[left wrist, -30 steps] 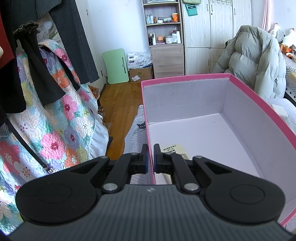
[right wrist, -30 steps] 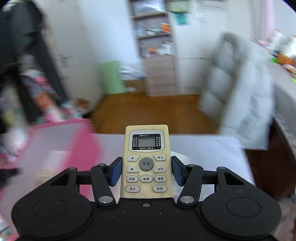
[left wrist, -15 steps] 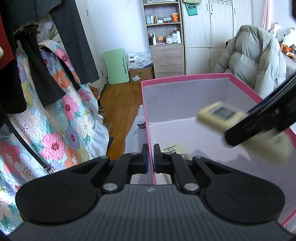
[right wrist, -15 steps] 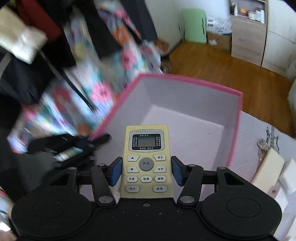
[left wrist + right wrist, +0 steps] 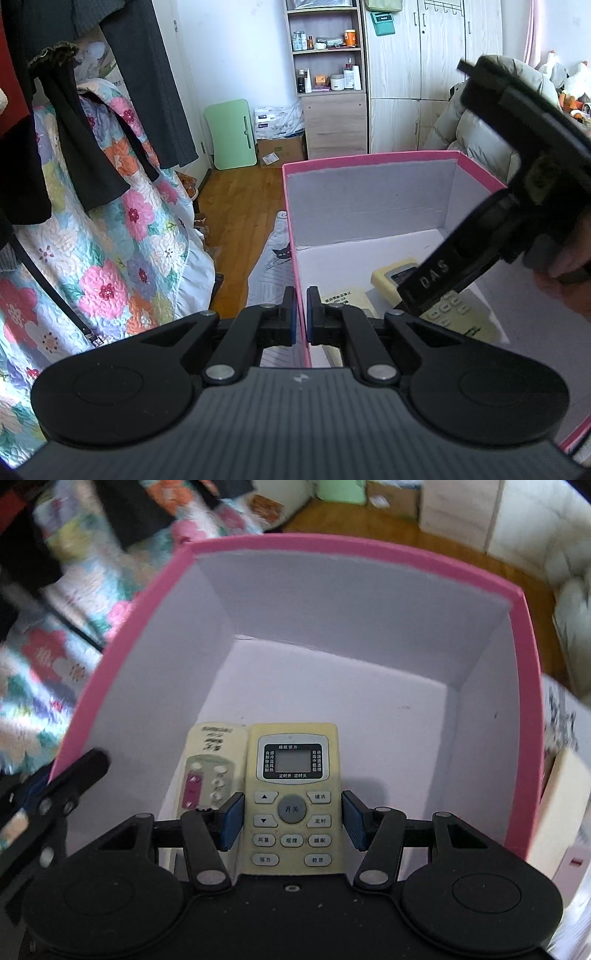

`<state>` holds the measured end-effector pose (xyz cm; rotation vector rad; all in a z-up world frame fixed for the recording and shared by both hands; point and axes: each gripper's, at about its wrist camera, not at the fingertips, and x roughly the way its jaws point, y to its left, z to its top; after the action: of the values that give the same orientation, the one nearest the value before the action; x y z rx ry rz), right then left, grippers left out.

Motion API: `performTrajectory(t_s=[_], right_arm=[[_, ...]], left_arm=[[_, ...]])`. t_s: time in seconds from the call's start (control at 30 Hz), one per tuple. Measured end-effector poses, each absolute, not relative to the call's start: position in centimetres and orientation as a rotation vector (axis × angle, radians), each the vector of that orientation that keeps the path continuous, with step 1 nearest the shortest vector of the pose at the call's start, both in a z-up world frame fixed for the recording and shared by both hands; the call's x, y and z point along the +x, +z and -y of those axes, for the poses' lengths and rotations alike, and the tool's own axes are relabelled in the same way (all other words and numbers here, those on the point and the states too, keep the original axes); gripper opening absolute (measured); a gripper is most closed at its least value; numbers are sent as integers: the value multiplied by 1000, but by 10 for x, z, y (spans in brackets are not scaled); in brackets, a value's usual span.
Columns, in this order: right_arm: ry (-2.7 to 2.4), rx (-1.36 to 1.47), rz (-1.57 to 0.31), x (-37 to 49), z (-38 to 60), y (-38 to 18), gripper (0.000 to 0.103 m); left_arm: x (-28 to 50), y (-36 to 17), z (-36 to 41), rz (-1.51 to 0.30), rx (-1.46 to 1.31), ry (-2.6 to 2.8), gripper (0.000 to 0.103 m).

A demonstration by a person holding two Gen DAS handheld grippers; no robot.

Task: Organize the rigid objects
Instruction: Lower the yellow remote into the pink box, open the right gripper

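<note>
A pink box [image 5: 369, 158] with a white inside stands in front of me. My left gripper [image 5: 301, 314] is shut on the box's near left wall. My right gripper [image 5: 293, 819] is shut on a yellowed remote control [image 5: 291, 786] and holds it low inside the box [image 5: 369, 565], tilted down. The remote also shows in the left wrist view [image 5: 391, 275], partly hidden by the right gripper's body. A second, paler remote [image 5: 210, 768] lies on the box floor just left of the held one.
A floral quilt [image 5: 110, 236] and dark hanging clothes are on the left. A wooden floor, a green board [image 5: 231, 134], a shelf unit [image 5: 328, 92] and a grey puffer jacket [image 5: 480, 136] lie beyond. A cream box [image 5: 557, 805] sits right of the pink box.
My right gripper has swung from the open room over the pink box and lowered the remote inside it, beside the paler remote. My left gripper has stayed on the box wall.
</note>
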<state>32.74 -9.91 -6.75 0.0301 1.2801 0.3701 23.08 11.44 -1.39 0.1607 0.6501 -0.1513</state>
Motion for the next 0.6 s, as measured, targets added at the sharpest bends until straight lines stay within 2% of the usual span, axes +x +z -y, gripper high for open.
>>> performTrajectory(t_s=[0.3,0.6], right_arm=[[331,313,-1386,336,111,-81,61],[353,434,-1443,315,107,-90,61]], left_arm=[[232,-14,-118,-650,153,-156,4],[233,-14,-119,-651,158,-152,4]])
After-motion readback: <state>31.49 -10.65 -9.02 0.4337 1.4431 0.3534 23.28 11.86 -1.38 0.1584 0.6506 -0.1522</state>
